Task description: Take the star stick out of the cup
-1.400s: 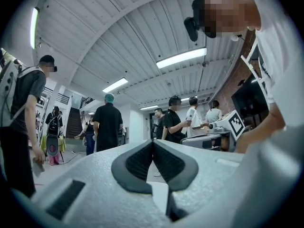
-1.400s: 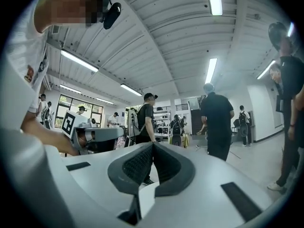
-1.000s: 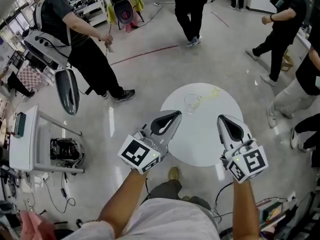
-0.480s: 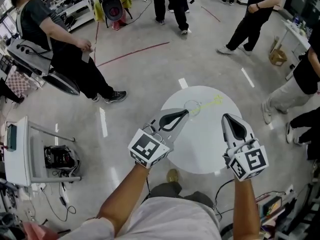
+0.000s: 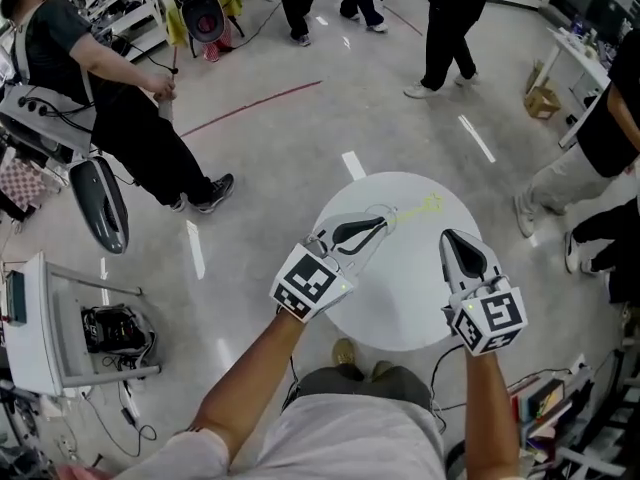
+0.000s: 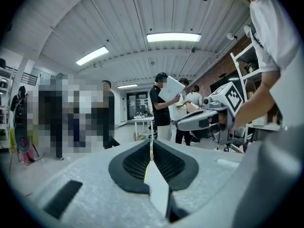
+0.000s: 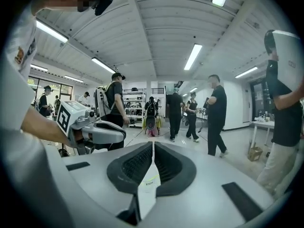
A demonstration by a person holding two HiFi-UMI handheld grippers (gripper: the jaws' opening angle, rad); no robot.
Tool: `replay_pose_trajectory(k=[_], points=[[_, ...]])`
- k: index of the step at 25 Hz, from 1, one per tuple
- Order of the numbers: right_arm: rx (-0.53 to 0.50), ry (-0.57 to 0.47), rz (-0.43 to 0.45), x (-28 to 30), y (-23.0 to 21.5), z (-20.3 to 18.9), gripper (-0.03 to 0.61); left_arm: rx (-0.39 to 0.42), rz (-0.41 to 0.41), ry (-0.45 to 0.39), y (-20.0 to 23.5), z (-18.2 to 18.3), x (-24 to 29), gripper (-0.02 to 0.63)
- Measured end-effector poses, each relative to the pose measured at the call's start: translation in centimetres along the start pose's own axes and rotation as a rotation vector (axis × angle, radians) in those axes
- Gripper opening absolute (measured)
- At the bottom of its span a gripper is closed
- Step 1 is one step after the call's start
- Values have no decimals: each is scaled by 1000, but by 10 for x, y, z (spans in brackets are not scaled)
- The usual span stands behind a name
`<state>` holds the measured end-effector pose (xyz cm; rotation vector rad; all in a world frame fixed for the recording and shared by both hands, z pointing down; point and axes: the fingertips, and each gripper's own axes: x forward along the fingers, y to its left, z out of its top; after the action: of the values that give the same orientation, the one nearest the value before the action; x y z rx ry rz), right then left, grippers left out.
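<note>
The star stick (image 5: 420,208) leans out of the clear cup (image 5: 388,214) on the far side of the round white table (image 5: 400,308), its long axis running rightward, star end outermost. The left gripper (image 5: 380,224), jaws together and empty, points at the cup; the right gripper (image 5: 452,240), likewise closed on nothing, is nearer the star. People stand about on the grey floor (image 5: 270,138).

The desk (image 5: 400,303) stands on the floor (image 5: 280,138) right before the person. On its far part sits the cup (image 5: 388,215), and the stick (image 5: 425,206) reaches from it rightward along the far rim. The left claw (image 5: 383,221) hangs over the desk's left side, tip at the cup. The right claw (image 5: 450,236) hangs over the right side, apart from both. A stand (image 5: 45,318) is far left on the floor.
</note>
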<state>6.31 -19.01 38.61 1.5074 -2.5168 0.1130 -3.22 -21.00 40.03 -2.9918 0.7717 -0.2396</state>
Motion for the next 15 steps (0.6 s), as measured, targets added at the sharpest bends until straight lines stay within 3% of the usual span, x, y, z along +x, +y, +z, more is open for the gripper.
replay_pose_trajectory(k=[8,12,15], points=[[23,66,-10,5,-15,-24,14,-22,-45,85,-4,-23,33,31],[36,77,6,10,-16,-35,14,-26,-63,149,-4,-39,51,131],[61,86,17,16,-18,-45,14,-26,-74,200,-2,-52,61,170]])
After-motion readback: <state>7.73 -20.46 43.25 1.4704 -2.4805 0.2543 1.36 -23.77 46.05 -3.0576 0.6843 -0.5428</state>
